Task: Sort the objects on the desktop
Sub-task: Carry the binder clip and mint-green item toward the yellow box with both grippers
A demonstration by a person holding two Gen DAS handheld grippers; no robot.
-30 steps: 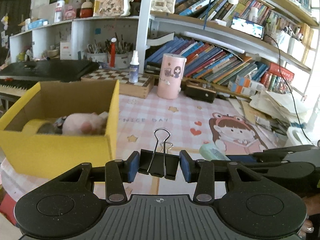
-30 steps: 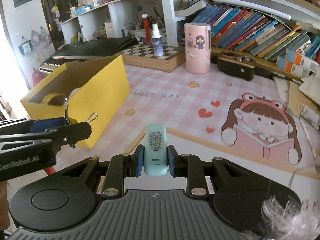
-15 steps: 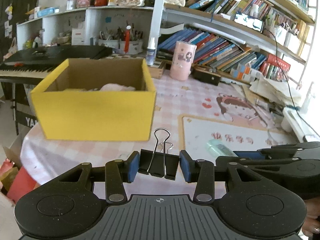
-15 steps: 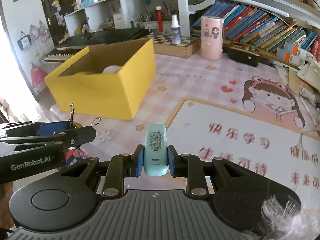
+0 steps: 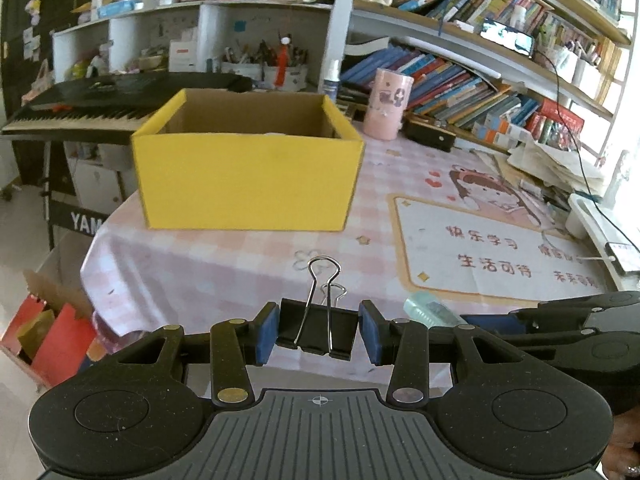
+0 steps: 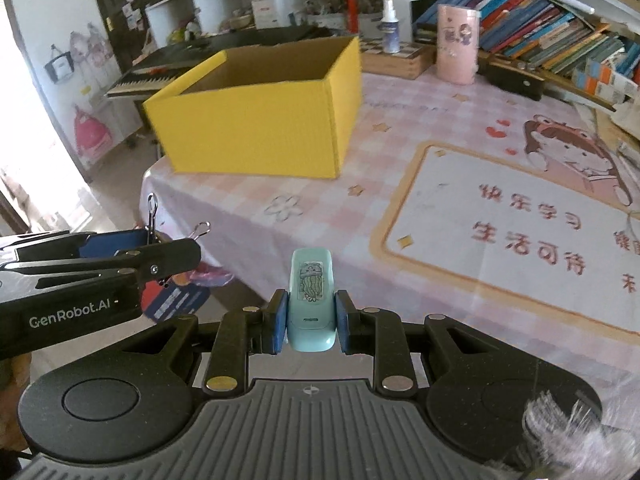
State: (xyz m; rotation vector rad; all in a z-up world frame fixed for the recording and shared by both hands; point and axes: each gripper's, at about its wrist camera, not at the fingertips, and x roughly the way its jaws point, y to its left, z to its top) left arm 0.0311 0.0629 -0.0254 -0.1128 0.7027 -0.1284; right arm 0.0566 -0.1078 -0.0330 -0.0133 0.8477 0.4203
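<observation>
My left gripper is shut on a black binder clip with silver wire handles, held at the table's near edge. My right gripper is shut on a small mint-green stapler-like device with a cartoon sticker; it shows in the left wrist view too. The left gripper shows at the left of the right wrist view. A yellow cardboard box stands open on the pink checked tablecloth, well ahead of both grippers. Its contents are mostly hidden.
A cartoon desk mat lies right of the box. A pink cylinder, a spray bottle, a chessboard box and rows of books stand at the back. A keyboard piano is behind the box. The floor drops off left.
Both grippers have pulled back from the box toward the table's near edge, still holding their objects. The box looks farther away and its contents have dropped out of sight.
</observation>
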